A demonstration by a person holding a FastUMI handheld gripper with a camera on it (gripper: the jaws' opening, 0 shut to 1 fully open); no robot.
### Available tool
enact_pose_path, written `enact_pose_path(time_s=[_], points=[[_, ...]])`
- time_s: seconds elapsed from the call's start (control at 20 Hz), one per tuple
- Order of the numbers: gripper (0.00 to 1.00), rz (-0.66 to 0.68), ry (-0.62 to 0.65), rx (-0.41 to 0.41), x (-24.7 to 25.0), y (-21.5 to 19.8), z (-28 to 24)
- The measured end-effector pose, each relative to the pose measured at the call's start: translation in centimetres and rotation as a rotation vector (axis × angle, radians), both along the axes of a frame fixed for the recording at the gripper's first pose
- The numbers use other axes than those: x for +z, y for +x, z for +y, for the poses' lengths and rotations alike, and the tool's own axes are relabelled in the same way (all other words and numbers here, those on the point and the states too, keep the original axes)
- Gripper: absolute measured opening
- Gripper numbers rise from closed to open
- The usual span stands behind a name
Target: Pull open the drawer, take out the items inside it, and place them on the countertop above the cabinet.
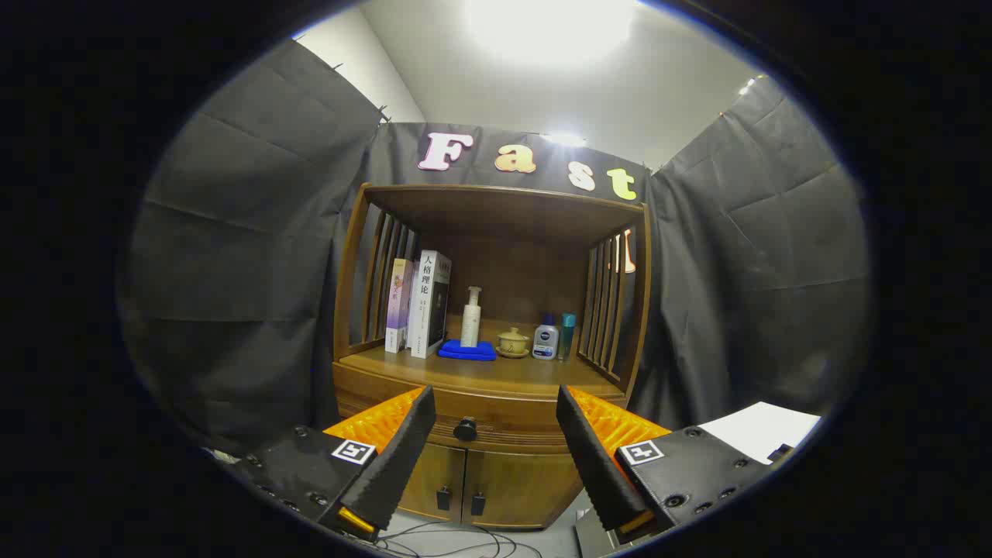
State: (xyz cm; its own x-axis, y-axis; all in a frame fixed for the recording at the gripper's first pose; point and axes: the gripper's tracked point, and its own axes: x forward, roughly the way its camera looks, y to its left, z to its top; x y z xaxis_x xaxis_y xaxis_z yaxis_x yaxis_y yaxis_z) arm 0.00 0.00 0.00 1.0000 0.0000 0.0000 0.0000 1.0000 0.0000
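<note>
The tongs (pixel 492 418) are standing spread wide and empty, facing the closed drawer (pixel 473 407) under the countertop (pixel 496 372). Its black knob (pixel 465 428) is sitting just ahead, between the fingers; they should be centring on it, pinching squarely, then pulling straight back.

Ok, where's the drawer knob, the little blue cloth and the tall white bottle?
Knob (pixel 465 428), gripper view, on its round black face, ahead between the open tool's fingers.
Cloth (pixel 467 350), gripper view, on its folded top, on the countertop.
Bottle (pixel 470 322), gripper view, on its body, standing on the cloth.
</note>
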Motion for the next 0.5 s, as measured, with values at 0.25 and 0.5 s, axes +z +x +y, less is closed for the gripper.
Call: enact_pose_path(time_s=[0.25, 0.5], points=[[0.98, -0.004, -0.004, -0.002, -0.1, 0.5, -0.1], [0.98, 0.001, -0.02, -0.008, -0.5, 1.1, 0.1]])
